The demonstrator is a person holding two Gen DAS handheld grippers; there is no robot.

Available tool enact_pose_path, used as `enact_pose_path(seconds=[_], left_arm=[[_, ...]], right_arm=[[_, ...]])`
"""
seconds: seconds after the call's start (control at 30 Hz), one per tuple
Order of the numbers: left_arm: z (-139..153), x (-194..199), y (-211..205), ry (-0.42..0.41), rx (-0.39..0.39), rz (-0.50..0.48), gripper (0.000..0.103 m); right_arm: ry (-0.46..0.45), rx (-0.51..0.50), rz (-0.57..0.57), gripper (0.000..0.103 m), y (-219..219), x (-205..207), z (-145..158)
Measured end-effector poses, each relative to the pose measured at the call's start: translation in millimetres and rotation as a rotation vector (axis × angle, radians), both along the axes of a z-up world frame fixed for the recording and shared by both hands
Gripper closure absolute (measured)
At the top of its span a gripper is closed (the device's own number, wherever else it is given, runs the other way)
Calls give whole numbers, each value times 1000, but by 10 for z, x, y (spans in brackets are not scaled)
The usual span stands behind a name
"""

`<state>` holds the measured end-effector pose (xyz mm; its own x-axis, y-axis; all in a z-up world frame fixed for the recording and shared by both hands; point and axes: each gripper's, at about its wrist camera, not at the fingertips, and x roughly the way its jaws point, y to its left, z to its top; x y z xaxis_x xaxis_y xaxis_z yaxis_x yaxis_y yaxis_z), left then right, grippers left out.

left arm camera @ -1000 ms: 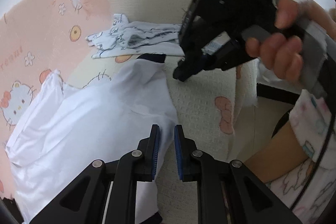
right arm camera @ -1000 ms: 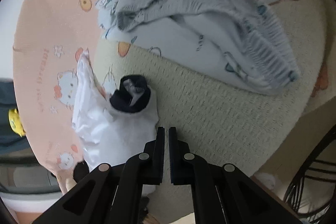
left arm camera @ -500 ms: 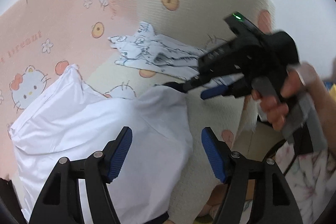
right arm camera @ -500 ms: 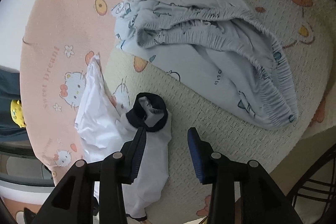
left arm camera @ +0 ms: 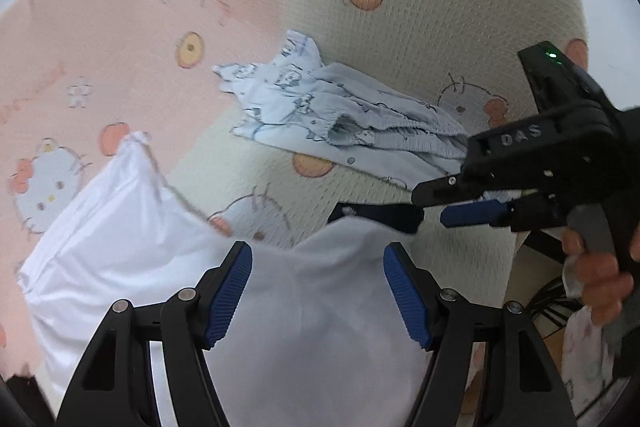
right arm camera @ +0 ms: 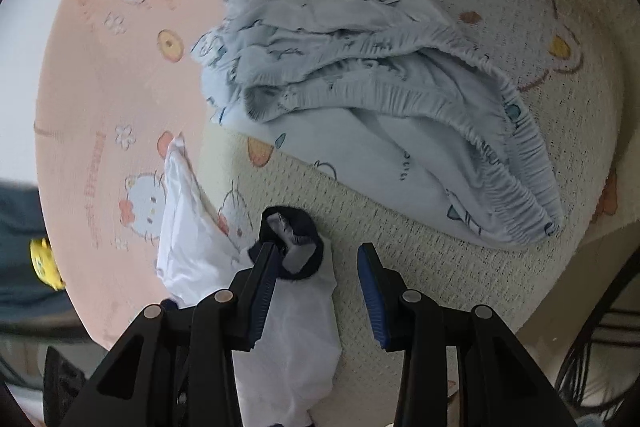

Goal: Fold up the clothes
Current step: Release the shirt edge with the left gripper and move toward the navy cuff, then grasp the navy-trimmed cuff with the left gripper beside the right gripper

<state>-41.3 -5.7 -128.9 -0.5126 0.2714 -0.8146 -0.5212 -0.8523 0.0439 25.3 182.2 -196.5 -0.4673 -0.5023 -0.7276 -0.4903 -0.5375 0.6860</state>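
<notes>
A white shirt point(left arm camera: 120, 267) with a dark collar point(left arm camera: 376, 215) lies crumpled on the cartoon-print blanket point(left arm camera: 400, 47). My left gripper point(left arm camera: 318, 255) stands open above the shirt's middle, nothing between its pads. In the left wrist view my right gripper point(left arm camera: 430, 207) hovers open at the collar, held by a hand point(left arm camera: 600, 267). In the right wrist view the right gripper point(right arm camera: 316, 251) is open, and its left finger overlaps the edge of the dark collar point(right arm camera: 310, 227) of the white shirt point(right arm camera: 288, 339); the pads do not press on it. A light blue printed garment point(right arm camera: 380, 87) lies bunched beyond.
The blanket has a pink half point(left arm camera: 100, 27) and a cream half point(right arm camera: 400, 247), and its edge drops off at the right. Dark wire frames point(right arm camera: 600, 347) show below that edge. A yellow object point(right arm camera: 44, 259) sits off the blanket at far left.
Both grippers have gone from shut to open. The left one has pulled back, so more of the white shirt and blanket shows. The right one has hardly moved.
</notes>
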Motion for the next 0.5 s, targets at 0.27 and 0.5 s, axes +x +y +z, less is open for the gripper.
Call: enact_pose_path(seconds=[0.27,0.5], left_arm=[[-190,-655,-28,-299,207,-25,42],[-389,-893,3,-519,212,3,63]], right_arm=[[-37,60,110,63,-23,-172,-60],[-4,144,228,63,-65,-283,-24]])
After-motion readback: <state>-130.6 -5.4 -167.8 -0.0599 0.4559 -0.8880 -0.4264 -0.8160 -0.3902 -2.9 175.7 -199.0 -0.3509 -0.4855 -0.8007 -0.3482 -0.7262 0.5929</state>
